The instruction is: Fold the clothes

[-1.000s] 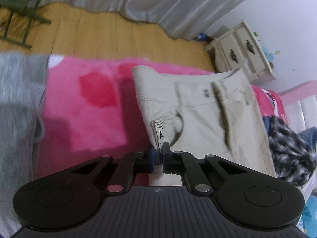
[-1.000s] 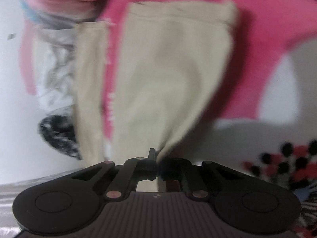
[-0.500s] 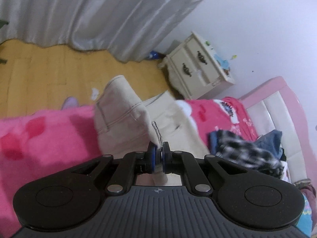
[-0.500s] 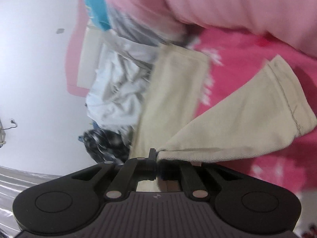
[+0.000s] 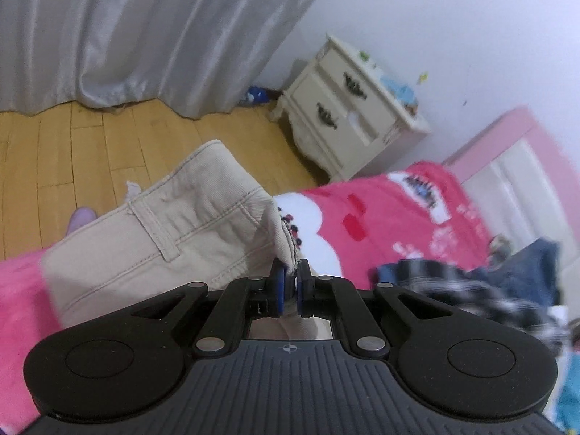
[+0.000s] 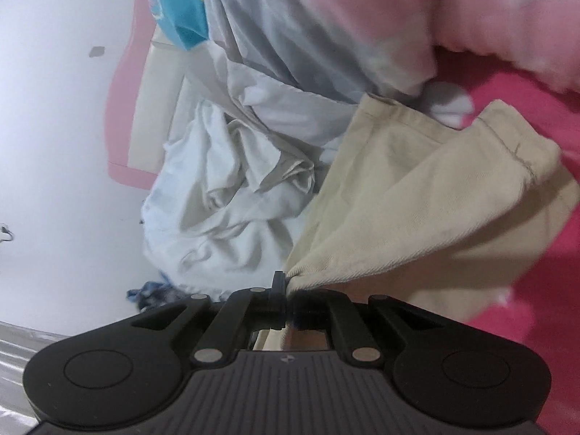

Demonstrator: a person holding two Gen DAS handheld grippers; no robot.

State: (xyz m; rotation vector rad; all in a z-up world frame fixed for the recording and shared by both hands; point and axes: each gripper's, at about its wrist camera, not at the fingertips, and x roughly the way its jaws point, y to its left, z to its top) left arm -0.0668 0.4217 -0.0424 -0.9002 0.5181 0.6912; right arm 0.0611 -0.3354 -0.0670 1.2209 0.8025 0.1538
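Beige trousers (image 5: 174, 239) are lifted off the pink blanket (image 5: 391, 217). My left gripper (image 5: 290, 279) is shut on the waistband edge near a belt loop; the waist hangs to its left. In the right wrist view my right gripper (image 6: 288, 290) is shut on a bunched edge of the beige trousers (image 6: 409, 210), whose hemmed leg end fans out to the right over the pink blanket (image 6: 543, 290).
A cream nightstand (image 5: 348, 108), wooden floor (image 5: 72, 152) and grey curtain (image 5: 145, 29) lie beyond the bed. Plaid and blue clothes (image 5: 471, 290) sit at the right. A white garment pile (image 6: 224, 195) and the person's pink sleeve (image 6: 471, 7) lie near the trousers.
Both grippers have raised the trousers off the blanket and swung toward the headboard. The cloth went from lying flat to hanging bunched from both grips.
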